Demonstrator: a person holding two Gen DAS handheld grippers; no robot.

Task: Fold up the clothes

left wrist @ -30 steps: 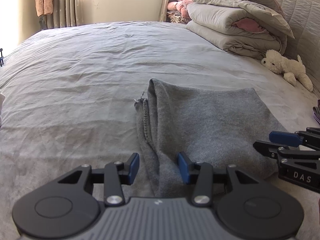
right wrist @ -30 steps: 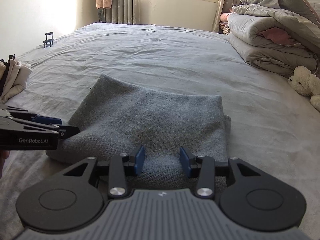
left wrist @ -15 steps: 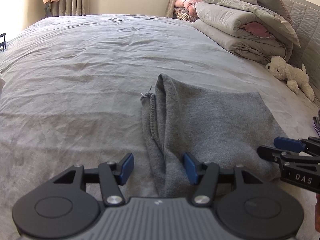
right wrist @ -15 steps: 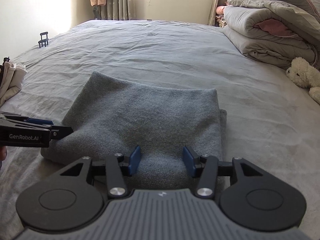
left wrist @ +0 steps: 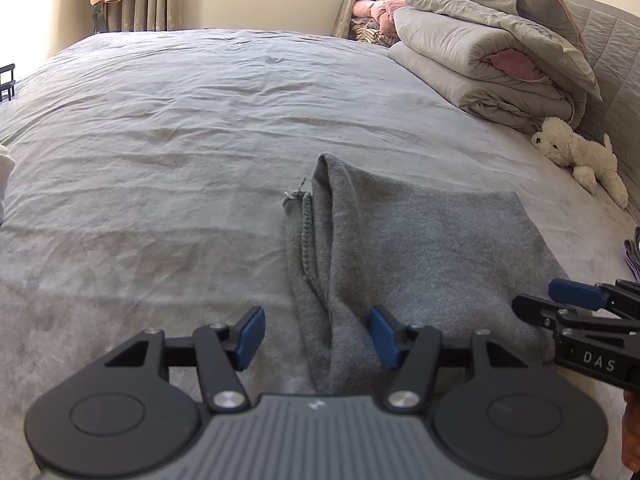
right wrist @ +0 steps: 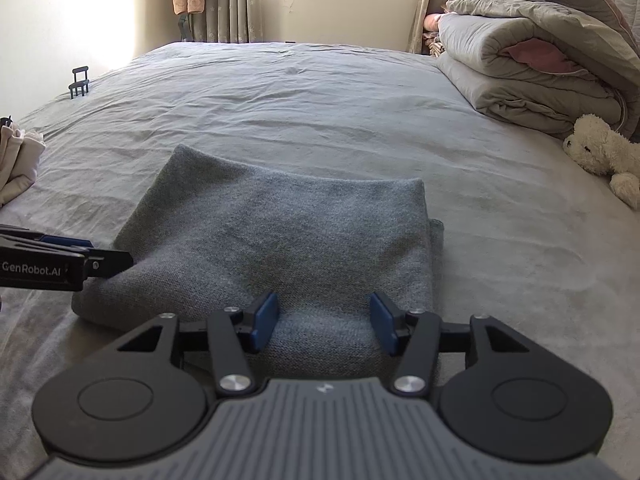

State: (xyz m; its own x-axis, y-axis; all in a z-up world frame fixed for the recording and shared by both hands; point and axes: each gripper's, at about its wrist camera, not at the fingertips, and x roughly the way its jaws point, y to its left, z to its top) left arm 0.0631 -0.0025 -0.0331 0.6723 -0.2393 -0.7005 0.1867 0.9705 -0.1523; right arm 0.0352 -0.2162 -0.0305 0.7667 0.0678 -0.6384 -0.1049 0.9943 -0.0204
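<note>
A grey knitted garment (left wrist: 420, 248) lies folded into a rough rectangle on the bed; the right wrist view shows it as a flat pad (right wrist: 280, 240). My left gripper (left wrist: 317, 334) stands open over the garment's near left edge, where loose layers and a ribbed hem bunch up. My right gripper (right wrist: 325, 320) is open too, its blue pads either side of the near edge of the fold. Each gripper shows from the side in the other's view, the right one (left wrist: 572, 300) and the left one (right wrist: 100, 258), both at the garment's near corners.
The grey bed sheet (left wrist: 180, 160) stretches away to a window wall. A rolled grey duvet (left wrist: 492, 60) and a white plush toy (left wrist: 580, 156) lie at the right. Pale folded clothes (right wrist: 16, 160) sit at the left edge, with a small black object (right wrist: 79, 82) beyond.
Both grippers have pulled back and lifted slightly from the garment and opened a little wider. The garment lies as it did.
</note>
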